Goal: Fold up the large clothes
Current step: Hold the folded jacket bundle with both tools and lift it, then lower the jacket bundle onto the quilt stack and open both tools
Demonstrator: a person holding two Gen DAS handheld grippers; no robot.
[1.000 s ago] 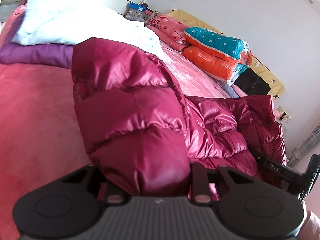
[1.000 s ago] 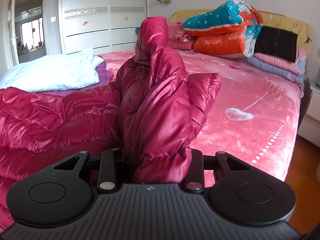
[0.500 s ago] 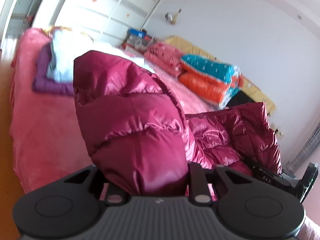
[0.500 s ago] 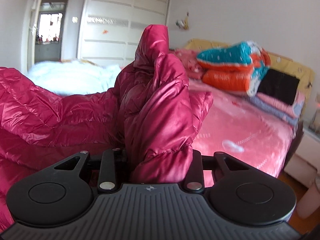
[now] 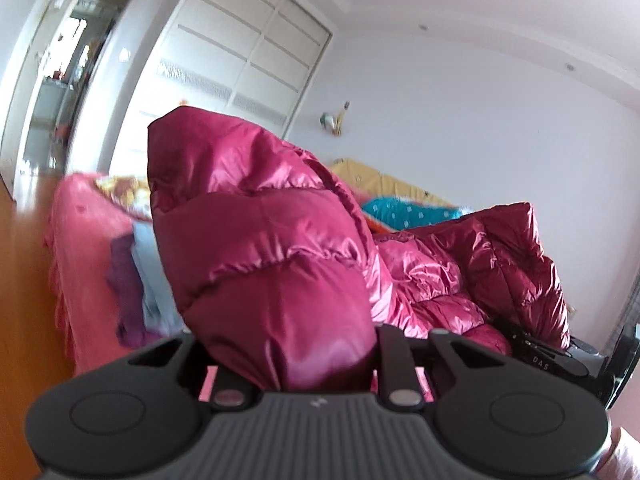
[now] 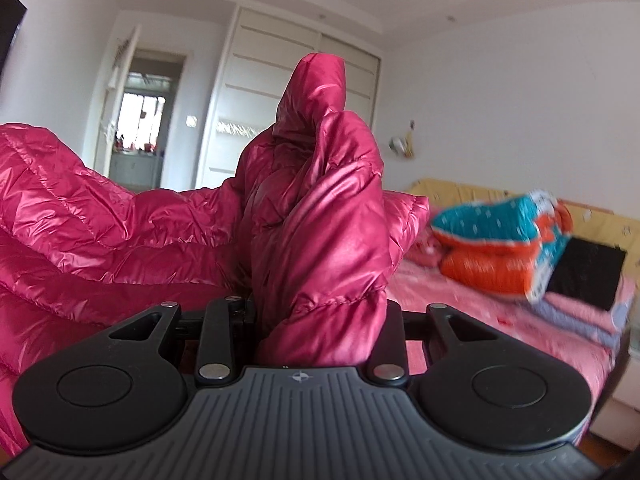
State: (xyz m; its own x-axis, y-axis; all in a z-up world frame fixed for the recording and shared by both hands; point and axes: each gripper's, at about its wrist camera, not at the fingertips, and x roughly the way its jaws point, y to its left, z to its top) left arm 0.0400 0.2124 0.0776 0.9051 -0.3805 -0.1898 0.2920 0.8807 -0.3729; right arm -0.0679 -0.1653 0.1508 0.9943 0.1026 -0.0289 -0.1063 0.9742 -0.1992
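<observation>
While both grippers clamp bunched folds of a glossy crimson down jacket [image 5: 272, 264], the garment hangs between them above a bed covered in a pink blanket [image 6: 512, 332]. Seen from the left wrist, the left gripper [image 5: 288, 364] has its jaws pressed onto a thick, puffy quilted fold that rises upright straight from the fingers and fills the middle of the view; the rest of the jacket runs off to the right toward the right gripper [image 5: 560, 356], whose dark body shows at the edge. Seen from the right wrist, the right gripper [image 6: 316, 332] pinches another wad of the same jacket [image 6: 332, 216], standing up in a tall peak, while the quilted body sweeps away to the left in shiny ridges.

Beyond the jacket, a teal and orange folded quilt [image 6: 496, 248] lies stacked near a yellow headboard [image 6: 472, 192], with a black cushion [image 6: 584, 272] just beside it. White wardrobe doors [image 6: 296, 92] and an open doorway [image 6: 144, 120] stand at the back wall. Folded purple and pale blue bedding [image 5: 136, 292] rests on the bed's left part, blurred.
</observation>
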